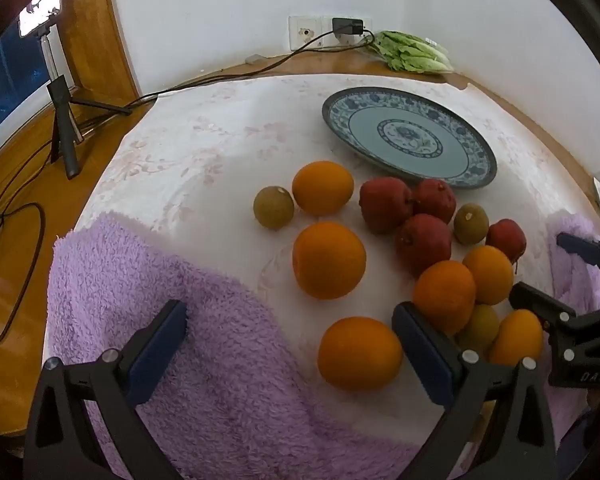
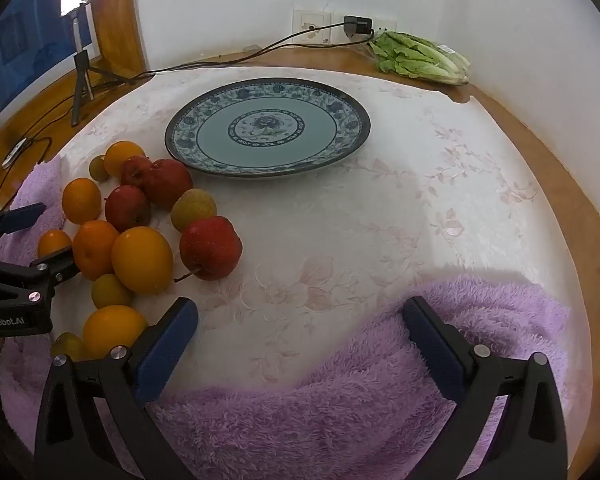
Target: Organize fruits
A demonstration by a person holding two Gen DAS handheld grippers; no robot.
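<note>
A: Where does it stand? The table [image 2: 500, 128] carries a bare blue-patterned plate [image 2: 268, 126]; oranges [image 1: 329, 260], red apples [image 1: 384, 204] and small green fruits [image 1: 273, 207] lie heaped just beside the plate.

B: Nothing is sorted yet. Left tongs [image 1: 288, 344] and right tongs [image 2: 300, 332] both gape wide, empty.

A: Next, I judge, close on the orange nearest the plate.

Both wrist cameras sit close above the near edge of the surface [image 1: 220, 128], tilted steeply down and facing the far wall. The left view looks from the left, with the right gripper [image 1: 540, 268] at its right edge; the right view looks from the right. Both share the plate [image 2: 352, 120] and the fruit pile [image 2: 140, 220].
</note>
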